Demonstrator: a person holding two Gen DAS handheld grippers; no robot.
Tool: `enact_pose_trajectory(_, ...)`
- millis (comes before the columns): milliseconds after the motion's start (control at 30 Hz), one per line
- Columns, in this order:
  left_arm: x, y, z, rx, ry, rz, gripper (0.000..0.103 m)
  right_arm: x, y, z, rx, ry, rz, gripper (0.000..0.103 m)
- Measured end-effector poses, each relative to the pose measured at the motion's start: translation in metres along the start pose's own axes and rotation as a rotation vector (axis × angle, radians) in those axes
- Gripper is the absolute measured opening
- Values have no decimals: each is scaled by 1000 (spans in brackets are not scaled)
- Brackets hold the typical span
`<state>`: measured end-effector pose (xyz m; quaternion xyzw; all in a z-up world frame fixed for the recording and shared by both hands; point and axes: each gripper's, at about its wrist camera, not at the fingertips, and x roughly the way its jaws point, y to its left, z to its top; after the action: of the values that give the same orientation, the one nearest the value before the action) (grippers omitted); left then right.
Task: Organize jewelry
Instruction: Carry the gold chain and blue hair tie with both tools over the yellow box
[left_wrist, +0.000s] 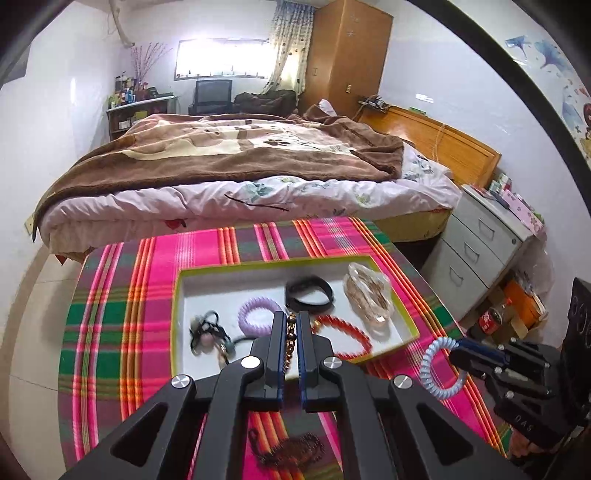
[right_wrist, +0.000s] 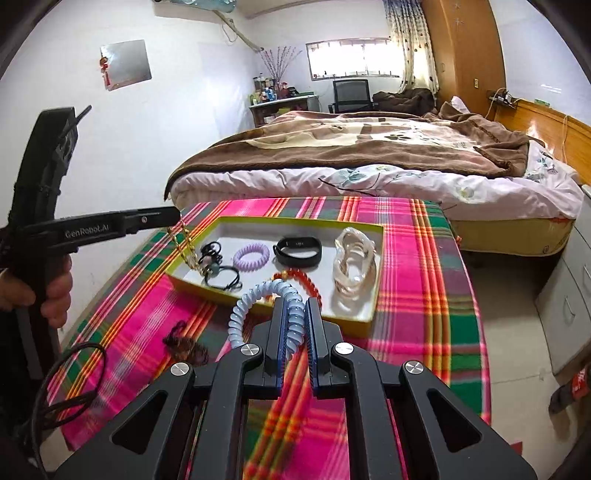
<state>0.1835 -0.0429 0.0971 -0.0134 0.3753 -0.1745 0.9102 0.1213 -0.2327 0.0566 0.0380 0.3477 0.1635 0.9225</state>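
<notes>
My left gripper (left_wrist: 291, 317) is shut on a gold bead chain (left_wrist: 291, 341) that hangs over the left part of the white tray (left_wrist: 207, 275); from the right wrist view the chain (right_wrist: 183, 240) dangles from the left gripper (right_wrist: 176, 213). My right gripper (right_wrist: 295, 304) is shut on a pale blue spiral band (right_wrist: 255, 295), held above the cloth just in front of the tray (right_wrist: 295, 221). In the tray lie a lilac spiral band (left_wrist: 260, 313), a black band (left_wrist: 308, 293), a red bead bracelet (left_wrist: 347, 332), a clear bracelet bundle (left_wrist: 367, 295) and black hair ties (left_wrist: 208, 332).
A dark brown bead string (right_wrist: 184, 345) lies on the plaid cloth (right_wrist: 424, 295) in front of the tray. A bed (right_wrist: 369, 158) stands behind the table. Grey drawers (left_wrist: 476, 247) stand to the right. A black cable (right_wrist: 66, 380) hangs at the left.
</notes>
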Motion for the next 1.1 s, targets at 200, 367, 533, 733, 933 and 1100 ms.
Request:
enact_pose_trajectory(200,22,15,18,0,10,12,5,35,0,14,39,33,17,10)
enact_pose_trajectory(367,46,27,26,-12,40,15,5,65,-6,21,74,81,7,10)
enact_pose_trajectory(533,74,41,32,-36,67,26,5,88,-9,22,84,124,-1,10)
enact_pose_trajectory(733,98,52,35,-44,98,38,5,108,-11,21,80,156,-27,10)
enact_pose_trajectory(933,118,64,33,-63,128,63,5,116,-10,20,64,170,-43,10)
enact_pose_trajectory(1100,132,70,28,-75,160,80,5,122,-7,19,42,180,-68,10)
